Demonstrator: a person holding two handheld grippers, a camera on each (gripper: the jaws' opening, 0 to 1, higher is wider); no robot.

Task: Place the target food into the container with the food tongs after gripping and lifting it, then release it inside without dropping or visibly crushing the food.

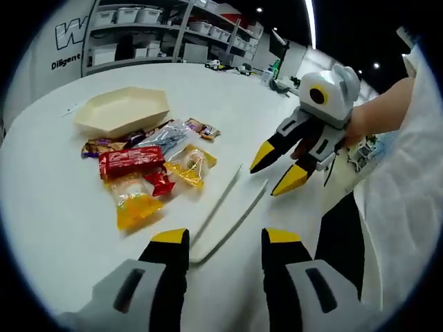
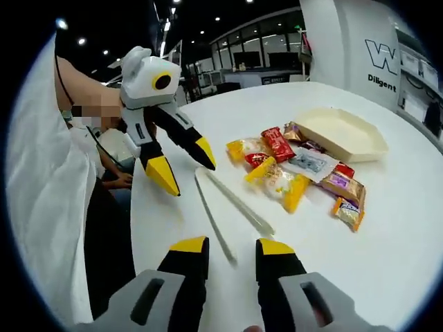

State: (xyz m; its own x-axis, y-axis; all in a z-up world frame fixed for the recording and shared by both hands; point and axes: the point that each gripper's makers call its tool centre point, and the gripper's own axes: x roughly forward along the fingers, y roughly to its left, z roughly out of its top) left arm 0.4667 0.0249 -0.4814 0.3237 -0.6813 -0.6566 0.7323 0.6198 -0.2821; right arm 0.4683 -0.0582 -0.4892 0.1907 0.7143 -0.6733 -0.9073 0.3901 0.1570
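While both claws, the left claw and the right claw, hang apart and empty, the untouched tongs at twelve o'clock could skid across the tabletop if pinched off-centre.

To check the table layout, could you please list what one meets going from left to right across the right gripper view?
Left gripper → food tongs → pile of snack packets → cream container.

White wall: large "W" logo, cut-off word "Diligen" beneath. Same wall: "W", "Diligent" beneath. Snack packet print: not legible.
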